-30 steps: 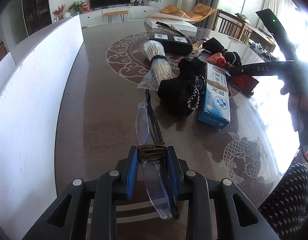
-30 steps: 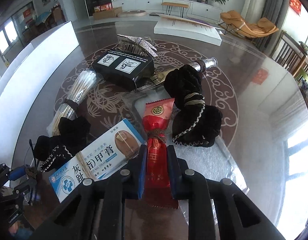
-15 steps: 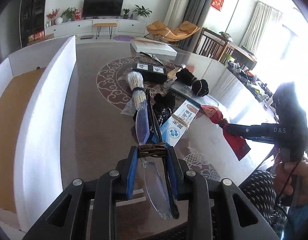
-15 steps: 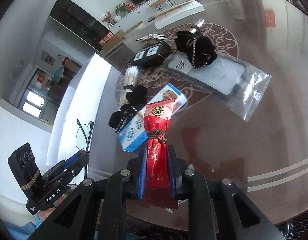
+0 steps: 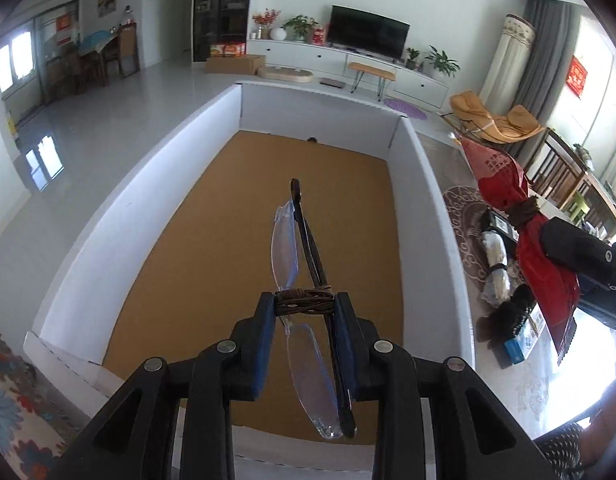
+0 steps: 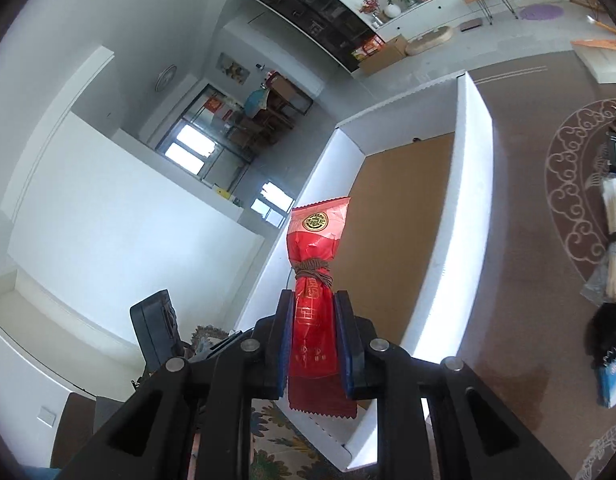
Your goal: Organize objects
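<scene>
Folded glasses (image 5: 286, 240) with clear lenses, dark arms and a brown cord around the middle sit between the blue pads of my left gripper (image 5: 304, 308). They hang over the brown floor of a large white-walled box (image 5: 108, 216). A red snack packet (image 6: 315, 240), tied with brown cord, is held in my right gripper (image 6: 313, 312) above the box's near corner. The left wrist view shows that packet (image 5: 523, 240) at the right, just past the box's right wall. The jaws of both grippers are opening, though the pads still press on their loads.
On the brown patterned table (image 6: 519, 240) right of the box lie a bundle of white sticks (image 6: 615, 248), black fabric (image 6: 605, 328) and a blue carton (image 6: 613, 376). A flowered cloth (image 5: 12, 392) shows below the box's near left corner.
Both grippers rose off the table and swung left with their loads. The glasses now hang over the box, and the red packet is above its corner.
</scene>
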`<act>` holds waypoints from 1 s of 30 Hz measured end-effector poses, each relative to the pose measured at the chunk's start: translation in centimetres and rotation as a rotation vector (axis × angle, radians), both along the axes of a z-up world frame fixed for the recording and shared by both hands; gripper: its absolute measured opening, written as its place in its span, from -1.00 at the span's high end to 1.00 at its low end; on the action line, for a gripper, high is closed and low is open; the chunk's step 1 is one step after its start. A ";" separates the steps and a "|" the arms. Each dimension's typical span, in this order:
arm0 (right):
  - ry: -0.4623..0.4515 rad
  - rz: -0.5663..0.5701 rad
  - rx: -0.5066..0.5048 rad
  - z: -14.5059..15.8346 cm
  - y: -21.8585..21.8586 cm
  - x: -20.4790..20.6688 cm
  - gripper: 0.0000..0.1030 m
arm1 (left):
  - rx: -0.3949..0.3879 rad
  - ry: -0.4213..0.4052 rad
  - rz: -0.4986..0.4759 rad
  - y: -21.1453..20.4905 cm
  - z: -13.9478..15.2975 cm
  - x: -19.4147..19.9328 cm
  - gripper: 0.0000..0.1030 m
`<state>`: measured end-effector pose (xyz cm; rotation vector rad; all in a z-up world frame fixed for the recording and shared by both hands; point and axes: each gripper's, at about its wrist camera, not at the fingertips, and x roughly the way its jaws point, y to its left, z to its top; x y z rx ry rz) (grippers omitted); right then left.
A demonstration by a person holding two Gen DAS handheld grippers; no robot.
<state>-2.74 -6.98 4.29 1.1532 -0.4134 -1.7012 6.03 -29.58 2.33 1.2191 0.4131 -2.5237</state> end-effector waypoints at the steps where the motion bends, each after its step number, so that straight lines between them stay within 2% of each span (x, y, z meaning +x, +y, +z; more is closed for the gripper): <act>1: 0.002 0.011 0.041 -0.6 -1.4 -0.1 0.44 | 0.004 -0.026 0.028 -0.8 -0.6 -0.1 0.34; 2: -0.006 0.020 0.075 -1.3 -2.4 -0.3 0.30 | 0.009 -0.049 0.052 -1.2 -1.2 -0.2 0.22; 3: -0.022 0.023 0.092 -1.9 -2.8 -0.5 0.25 | 0.014 -0.059 0.069 -1.5 -1.5 -0.2 0.16; 5: -0.025 -0.002 0.088 -2.6 -1.6 -0.8 0.06 | 0.019 -0.039 0.073 -1.1 -1.5 0.0 -0.05; 6: -0.002 -0.031 0.103 -2.8 -0.6 -0.8 -0.04 | 0.017 -0.023 0.063 -0.6 -1.4 0.0 -0.10; 8: 0.069 -0.111 0.176 -3.1 2.2 -0.7 -0.40 | 0.015 0.008 0.013 1.3 -0.9 -0.3 -0.17; 10: 0.093 -0.197 0.276 -4.0 5.7 -0.8 -0.50 | 0.035 0.042 -0.080 4.1 -0.2 -0.8 -0.18; 12: 0.031 -0.248 0.330 -5.4 9.4 -0.7 -0.50 | 0.048 0.072 -0.184 7.5 0.5 -1.5 -0.21; 13: -0.020 -0.253 0.329 -6.3 11.0 -0.6 -0.50 | 0.050 0.082 -0.235 9.3 0.9 -1.9 -0.30; 16: -0.180 -0.226 0.270 -9.7 13.9 -1.2 -0.50 | 0.048 0.107 -0.366 14.6 1.6 -2.7 -0.47; 18: -0.216 -0.213 0.240 -11.6 14.4 -2.6 -0.50 | 0.030 0.104 -0.434 17.7 1.6 -3.3 -0.47; 20: -0.190 -0.261 0.249 -12.9 15.4 -4.4 -0.46 | 0.023 0.089 -0.475 20.3 1.5 -2.8 -0.47; 22: -0.141 -0.339 0.246 -13.3 17.3 -5.9 -0.37 | 0.036 0.079 -0.502 21.9 1.0 -2.8 -0.47; 24: -0.080 -0.413 0.285 -13.1 19.1 -6.7 -0.38 | 0.037 0.060 -0.514 23.1 -0.1 -3.2 -0.48; 27: -0.054 -0.449 0.353 -12.7 21.1 -6.4 -0.43 | 0.006 0.000 -0.506 24.0 -3.3 -4.8 -0.64; 29: -0.012 -0.471 0.395 -12.3 21.9 -5.6 -0.53 | 0.000 -0.060 -0.491 24.2 -6.2 -6.1 -0.64; 30: 0.026 -0.488 0.453 -12.2 21.7 -5.1 -0.57 | 0.008 -0.087 -0.484 24.3 -7.5 -6.9 -0.64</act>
